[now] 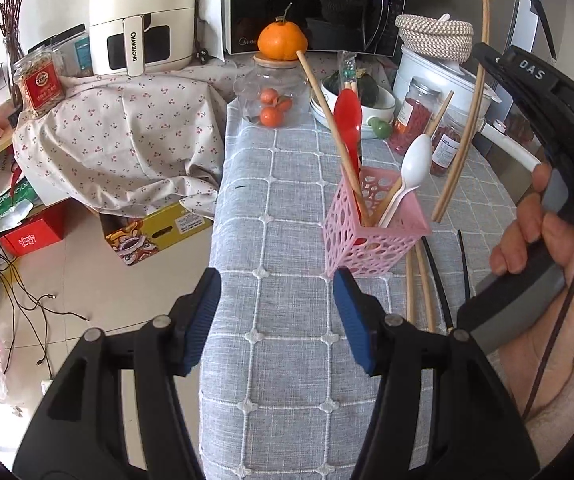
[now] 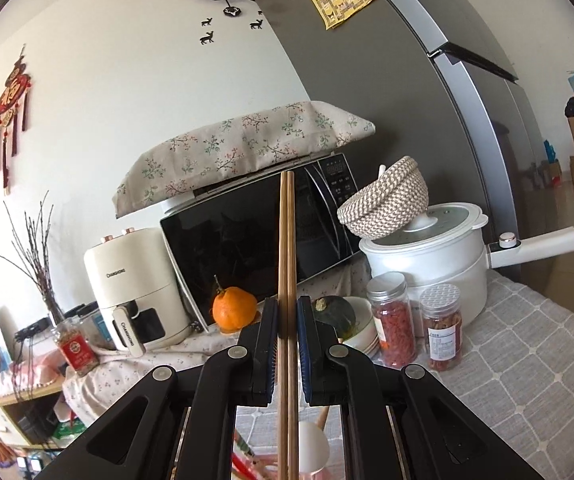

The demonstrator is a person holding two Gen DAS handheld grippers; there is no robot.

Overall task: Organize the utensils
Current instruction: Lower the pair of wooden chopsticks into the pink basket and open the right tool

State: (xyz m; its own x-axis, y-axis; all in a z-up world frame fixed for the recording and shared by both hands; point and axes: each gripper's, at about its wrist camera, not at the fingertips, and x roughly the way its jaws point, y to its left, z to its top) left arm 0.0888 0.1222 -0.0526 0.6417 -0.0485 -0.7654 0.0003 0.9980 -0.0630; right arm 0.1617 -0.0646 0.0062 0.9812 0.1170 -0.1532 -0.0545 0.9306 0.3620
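A pink perforated utensil holder (image 1: 371,224) stands on the grey checked tablecloth (image 1: 287,200). It holds a red spoon (image 1: 347,116), a white spoon (image 1: 415,168) and wooden chopsticks (image 1: 327,112). My left gripper (image 1: 277,316) is open and empty, just in front of the holder. My right gripper (image 2: 287,340) is shut on a pair of wooden chopsticks (image 2: 287,240), held upright above and to the right of the holder; they also show in the left wrist view (image 1: 467,120). More wooden and black chopsticks (image 1: 431,280) lie on the cloth right of the holder.
A glass jar with oranges (image 1: 273,96), stacked bowls with a squash (image 1: 355,100), two jars of red food (image 1: 411,120), a white pot (image 2: 427,256), a microwave (image 2: 255,232) and an air fryer (image 1: 139,20) stand behind. The table edge drops off at the left (image 1: 215,240).
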